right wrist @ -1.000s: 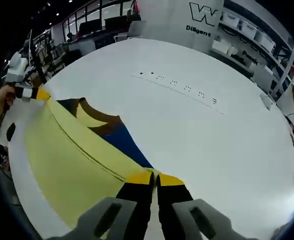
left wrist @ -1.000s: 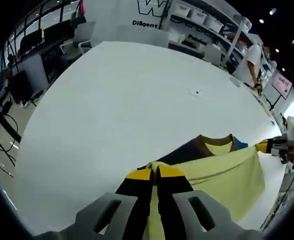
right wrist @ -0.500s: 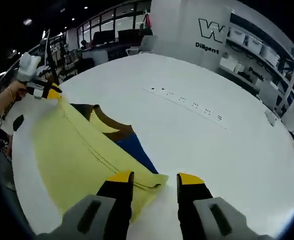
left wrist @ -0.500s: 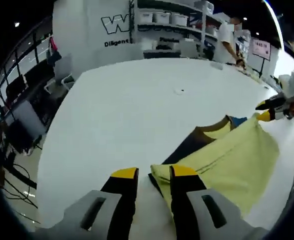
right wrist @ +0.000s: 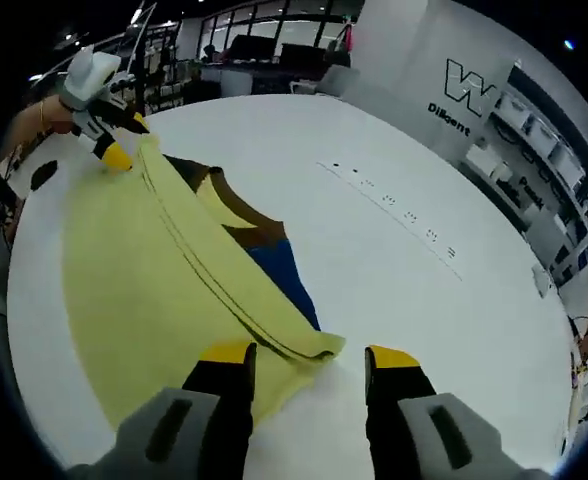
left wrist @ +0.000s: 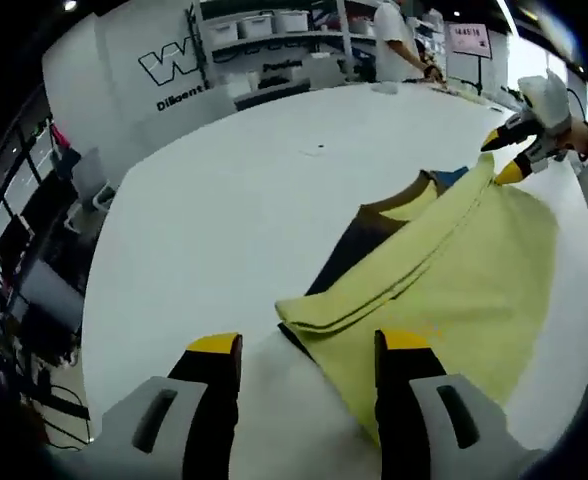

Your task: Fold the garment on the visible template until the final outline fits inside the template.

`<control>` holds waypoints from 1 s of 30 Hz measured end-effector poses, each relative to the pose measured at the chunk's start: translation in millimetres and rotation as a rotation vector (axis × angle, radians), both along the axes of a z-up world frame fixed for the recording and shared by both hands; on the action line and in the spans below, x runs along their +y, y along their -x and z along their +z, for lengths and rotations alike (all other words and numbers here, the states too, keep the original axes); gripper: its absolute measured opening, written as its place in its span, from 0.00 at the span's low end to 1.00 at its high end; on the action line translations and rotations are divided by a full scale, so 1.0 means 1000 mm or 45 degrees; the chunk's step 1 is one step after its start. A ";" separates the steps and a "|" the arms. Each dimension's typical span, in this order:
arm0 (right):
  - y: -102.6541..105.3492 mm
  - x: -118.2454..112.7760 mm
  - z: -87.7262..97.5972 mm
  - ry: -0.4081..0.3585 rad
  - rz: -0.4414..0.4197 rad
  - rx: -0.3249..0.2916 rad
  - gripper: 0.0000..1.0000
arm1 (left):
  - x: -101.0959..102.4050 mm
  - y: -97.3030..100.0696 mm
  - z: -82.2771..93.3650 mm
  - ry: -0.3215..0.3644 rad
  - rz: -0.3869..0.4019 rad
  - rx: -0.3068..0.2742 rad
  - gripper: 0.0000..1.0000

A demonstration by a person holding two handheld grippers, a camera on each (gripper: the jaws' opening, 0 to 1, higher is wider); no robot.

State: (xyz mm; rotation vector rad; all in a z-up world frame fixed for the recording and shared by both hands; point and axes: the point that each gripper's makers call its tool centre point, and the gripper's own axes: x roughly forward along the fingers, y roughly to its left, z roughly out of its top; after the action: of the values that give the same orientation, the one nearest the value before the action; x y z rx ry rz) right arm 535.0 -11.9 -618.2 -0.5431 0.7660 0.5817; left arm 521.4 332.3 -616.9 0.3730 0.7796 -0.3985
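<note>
While the pale yellow cloth garment (left wrist: pixel 444 270) with brown and blue parts is spread on the white round table (left wrist: pixel 234 190), the left gripper (left wrist: pixel 309 345) and right gripper (right wrist: pixel 304 355) are held apart, nothing clamped, just near its folded edge.

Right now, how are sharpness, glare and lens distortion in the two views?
Left gripper view: strong fisheye bending of the white table edge; the yellow garment is fairly sharp, while the right gripper at the far corner sits in bright washout. Right gripper view: even lighting, garment folds crisp, background shelving curved and soft; the left gripper looks slightly blurred.
</note>
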 end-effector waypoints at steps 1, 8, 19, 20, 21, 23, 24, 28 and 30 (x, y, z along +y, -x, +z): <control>-0.001 -0.001 0.000 -0.003 -0.007 0.001 0.39 | 0.000 -0.002 -0.001 -0.001 0.008 0.005 0.53; -0.013 -0.004 -0.005 -0.059 -0.077 0.009 0.39 | 0.009 -0.020 -0.006 0.041 0.131 -0.011 0.48; -0.045 -0.028 0.001 -0.201 -0.445 -0.042 0.37 | 0.028 -0.037 -0.001 0.239 0.480 -0.037 0.46; -0.044 -0.031 0.000 -0.186 -0.465 -0.033 0.36 | 0.030 -0.036 -0.003 0.249 0.490 -0.024 0.46; -0.044 -0.032 0.000 -0.185 -0.471 -0.033 0.36 | 0.031 -0.035 -0.004 0.251 0.494 -0.020 0.45; -0.042 -0.031 0.001 -0.205 -0.474 -0.028 0.36 | 0.032 -0.032 -0.006 0.250 0.509 -0.003 0.44; -0.040 -0.031 0.002 -0.218 -0.474 -0.024 0.37 | 0.031 -0.030 -0.006 0.249 0.509 0.000 0.44; -0.033 -0.025 0.003 -0.308 -0.494 0.002 0.40 | 0.030 -0.025 -0.001 0.276 0.509 0.003 0.44; -0.029 -0.025 0.004 -0.325 -0.508 0.017 0.41 | 0.029 -0.023 0.003 0.293 0.512 0.003 0.44</control>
State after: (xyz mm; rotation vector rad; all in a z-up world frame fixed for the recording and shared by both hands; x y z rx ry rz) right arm 563.6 -37.0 -614.5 -0.1431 0.7734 0.3051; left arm 544.0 361.4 -613.5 -0.0034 0.7806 -0.1078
